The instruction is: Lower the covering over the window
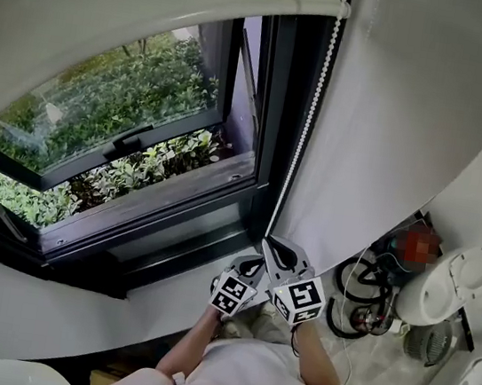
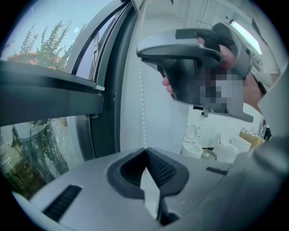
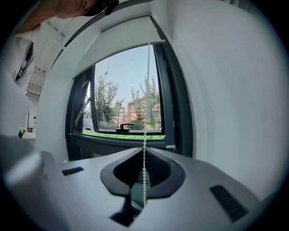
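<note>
The step in hand looks like the downward pull on the bead chain (image 3: 146, 90) that winds the blind (image 1: 204, 20) down. The right gripper (image 3: 144, 153) pinches the chain between its pads, and the strand rises straight from its tips toward the roller overhead. The left gripper (image 2: 145, 151) sits just below the right one with its jaws pressed together. The same strand drops into their tip, so it seems to pinch it too. The blind sits high above both tools, and the window (image 1: 130, 153) ahead of them is almost all bare glass. Next, I judge, one tool should let go, reach higher up the chain and clamp again while the other keeps tension.
</note>
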The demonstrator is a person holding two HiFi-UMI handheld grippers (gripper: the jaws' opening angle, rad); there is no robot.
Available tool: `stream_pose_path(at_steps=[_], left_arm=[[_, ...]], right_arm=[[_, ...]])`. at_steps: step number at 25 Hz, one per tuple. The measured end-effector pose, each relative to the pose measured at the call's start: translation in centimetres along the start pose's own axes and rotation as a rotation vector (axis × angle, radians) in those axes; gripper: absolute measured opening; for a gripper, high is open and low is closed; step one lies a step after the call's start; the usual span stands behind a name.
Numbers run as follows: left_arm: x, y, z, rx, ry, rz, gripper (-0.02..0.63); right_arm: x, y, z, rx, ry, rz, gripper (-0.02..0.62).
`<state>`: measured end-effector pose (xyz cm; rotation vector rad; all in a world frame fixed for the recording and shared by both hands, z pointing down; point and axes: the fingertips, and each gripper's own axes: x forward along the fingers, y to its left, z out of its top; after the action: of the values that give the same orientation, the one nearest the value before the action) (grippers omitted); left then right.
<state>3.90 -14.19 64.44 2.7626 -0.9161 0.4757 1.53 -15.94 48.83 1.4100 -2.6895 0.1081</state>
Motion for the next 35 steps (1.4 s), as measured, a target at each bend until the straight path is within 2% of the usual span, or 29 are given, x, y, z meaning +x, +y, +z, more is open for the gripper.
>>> stream_pose_path(at_steps=[12,20,24,26,30,35], left_arm=[[1.5,0.3,-5.1,-0.026,0.078,0.003,0.014],[-0.3,-0.1,-6.0,-0.070,0.080,-0.031,0.021],[-3.3,0.5,-1.4,-0.077,-0.003,-0.024,0.075],[-4.9,0.9,2.0,-0.059,-0.063,-0.009,0.077],[-7.9,1.6,9.7,0.006,-0.207,0.021,0.077],[-10.9,1.3,18.9,0.111,-0.357,0.015,0.077]], right_arm=[[0.4,-0.1,-4.5,-0.011,0.084,0.013,0.008],[0.5,-0.1,-5.9,0.001,0.083,0.011,0.008],[0.4,-0.4,-5.8,0.006,0.086,0.009,0.008],[0.3,-0.4,-5.8,0.008,0.086,0.010,0.008],[0.1,-0.5,-5.8,0.006,0.090,0.012,0.008],[-0.1,-0.6,-5.8,0.006,0.093,0.007,0.009]])
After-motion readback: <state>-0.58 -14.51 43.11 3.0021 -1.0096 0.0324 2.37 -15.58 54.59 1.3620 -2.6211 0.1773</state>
